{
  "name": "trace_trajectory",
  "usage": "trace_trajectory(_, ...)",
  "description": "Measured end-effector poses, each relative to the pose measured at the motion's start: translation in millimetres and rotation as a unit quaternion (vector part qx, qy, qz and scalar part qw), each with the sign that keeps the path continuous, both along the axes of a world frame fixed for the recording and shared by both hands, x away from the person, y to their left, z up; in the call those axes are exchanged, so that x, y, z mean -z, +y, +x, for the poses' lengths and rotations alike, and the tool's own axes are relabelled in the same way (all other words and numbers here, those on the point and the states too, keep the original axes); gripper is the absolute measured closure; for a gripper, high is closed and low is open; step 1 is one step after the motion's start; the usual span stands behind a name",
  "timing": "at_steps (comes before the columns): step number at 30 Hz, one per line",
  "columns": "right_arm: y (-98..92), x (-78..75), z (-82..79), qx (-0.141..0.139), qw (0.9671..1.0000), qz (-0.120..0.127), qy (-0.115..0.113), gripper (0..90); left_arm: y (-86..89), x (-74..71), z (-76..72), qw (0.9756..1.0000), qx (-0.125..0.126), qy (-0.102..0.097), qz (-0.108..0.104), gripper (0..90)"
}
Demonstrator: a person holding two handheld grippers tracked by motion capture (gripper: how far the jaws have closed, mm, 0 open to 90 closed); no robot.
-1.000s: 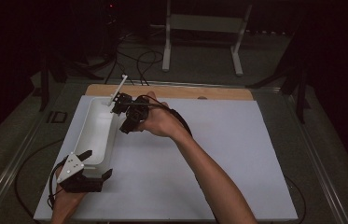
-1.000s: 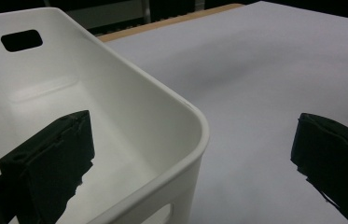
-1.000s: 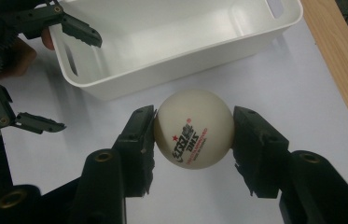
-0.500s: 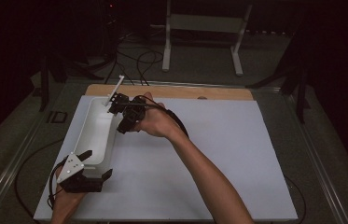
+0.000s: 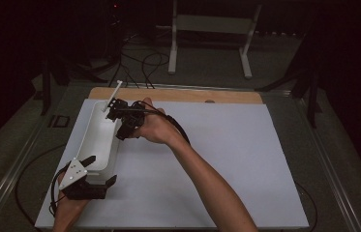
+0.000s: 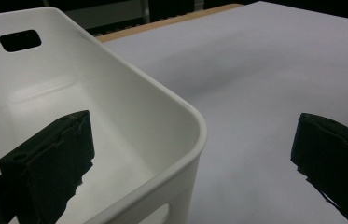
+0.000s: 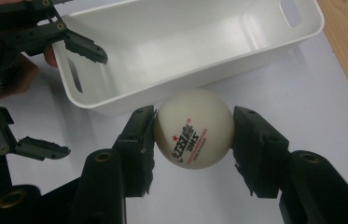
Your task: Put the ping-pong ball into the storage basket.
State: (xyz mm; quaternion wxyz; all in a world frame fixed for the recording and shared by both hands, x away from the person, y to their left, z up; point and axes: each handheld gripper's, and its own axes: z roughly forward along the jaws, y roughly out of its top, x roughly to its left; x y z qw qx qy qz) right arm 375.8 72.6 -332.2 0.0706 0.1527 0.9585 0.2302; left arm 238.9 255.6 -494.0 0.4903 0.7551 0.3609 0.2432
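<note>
A white table tennis ball (image 7: 194,128) with red and black print sits between the jaws of my right gripper (image 7: 194,135), which is shut on it. This gripper (image 5: 125,121) hovers at the right side of a long white bin (image 5: 101,140), toward its far end. The bin (image 7: 185,46) lies just beyond the ball, with nothing visible inside. My left gripper (image 5: 103,168) stands open at the bin's near end. Its jaws straddle the bin's corner (image 6: 181,121), one inside and one outside. The left gripper (image 7: 87,105) also appears open in the right gripper view.
A white sheet (image 5: 226,159) covers the table, with wide free room to the right of the bin. A wooden strip (image 5: 183,95) runs along the far edge. Cables (image 5: 139,63) and a white stand (image 5: 207,29) are on the dark floor behind.
My right gripper has shifted slightly left, closer to the bin, with the ball still in it. The left gripper has not moved.
</note>
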Motion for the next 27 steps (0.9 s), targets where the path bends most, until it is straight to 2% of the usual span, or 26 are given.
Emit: trace_trajectory(27,24.6,6.6,-1.6,-0.002,1.0,0.007,-0.005,49.9,0.0,-0.2,0.0,1.0,0.002,0.001,-0.002,0.0)
